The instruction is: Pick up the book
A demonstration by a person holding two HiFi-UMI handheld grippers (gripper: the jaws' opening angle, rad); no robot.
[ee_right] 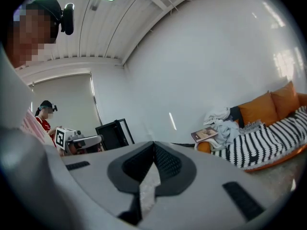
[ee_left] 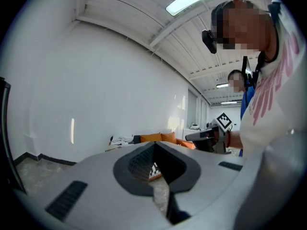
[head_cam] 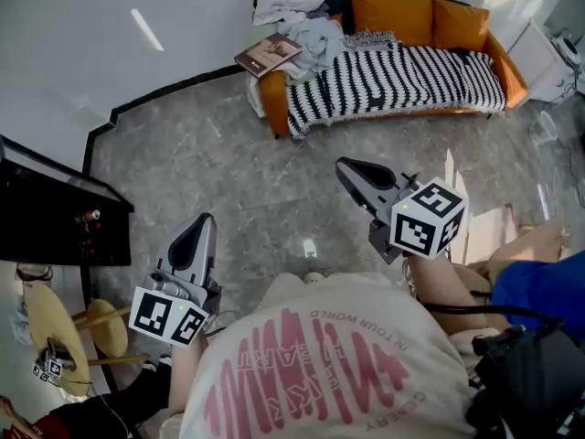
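Observation:
The book [head_cam: 268,54], brown-covered, lies flat on the left arm of the orange sofa [head_cam: 416,16], next to a heap of clothes; the right gripper view also has the book [ee_right: 205,134], far off. My left gripper [head_cam: 207,219] is held low at the left, well short of the sofa, its jaws shut with nothing between them. My right gripper [head_cam: 342,165] is held further forward and points toward the sofa's left end, over bare floor, also shut and empty. In their own views the left gripper [ee_left: 154,145] and the right gripper [ee_right: 154,144] show their tips meeting.
A striped blanket [head_cam: 393,76] covers the sofa seat, and clothes [head_cam: 297,16] are piled at its left end. A black cabinet [head_cam: 46,218] stands at the left, with a round wooden stool [head_cam: 55,332] near it. A person in blue [head_cam: 544,291] sits at the right.

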